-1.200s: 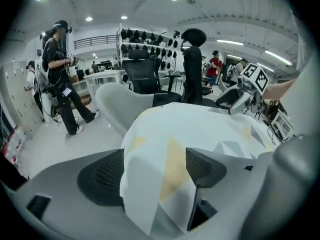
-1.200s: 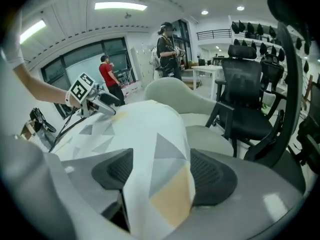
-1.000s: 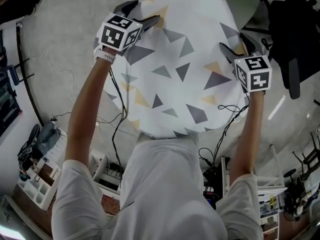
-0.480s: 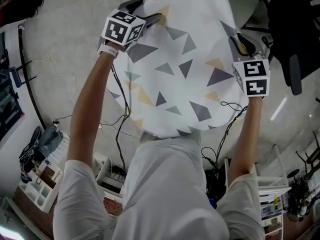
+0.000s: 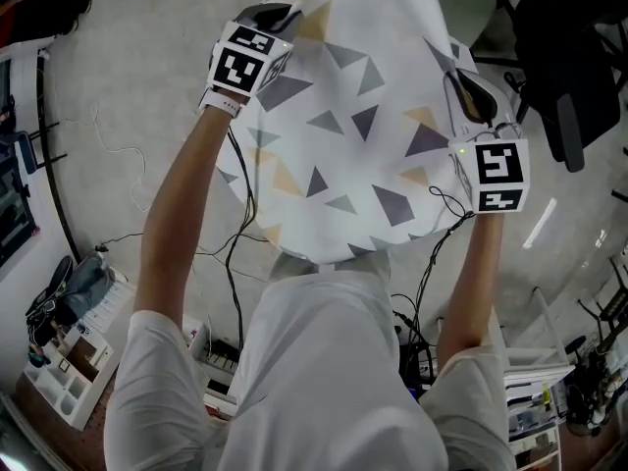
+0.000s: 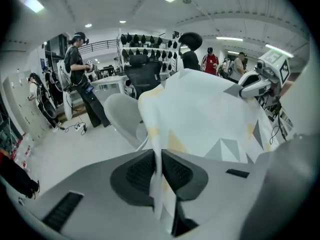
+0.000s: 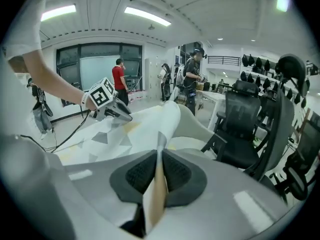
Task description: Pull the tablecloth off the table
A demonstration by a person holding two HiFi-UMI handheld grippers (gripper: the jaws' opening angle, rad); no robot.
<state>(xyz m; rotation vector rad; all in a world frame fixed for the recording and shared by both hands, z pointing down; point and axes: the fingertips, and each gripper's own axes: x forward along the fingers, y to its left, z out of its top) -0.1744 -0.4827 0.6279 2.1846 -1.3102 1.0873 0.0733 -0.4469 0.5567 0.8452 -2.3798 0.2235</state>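
Observation:
The tablecloth, white with grey and yellow triangles, lies over a round pale table. My left gripper is at the cloth's far left edge. Its jaws are closing, and a fold of cloth is pinched between the dark pads. My right gripper is at the cloth's right edge. Its jaws are closing too, with a raised fold of cloth pressed between its pads. The bare tabletop shows beyond the lifted far edge.
A black office chair stands just right of the table, and more chairs are beyond it. Cables trail on the floor at my feet, with a storage rack at the lower left. Several people stand further off.
Both grippers moved forward along the cloth's edges and their jaws went from wide open to shut on folds of the cloth. The cloth's far edge now stands raised off the table.

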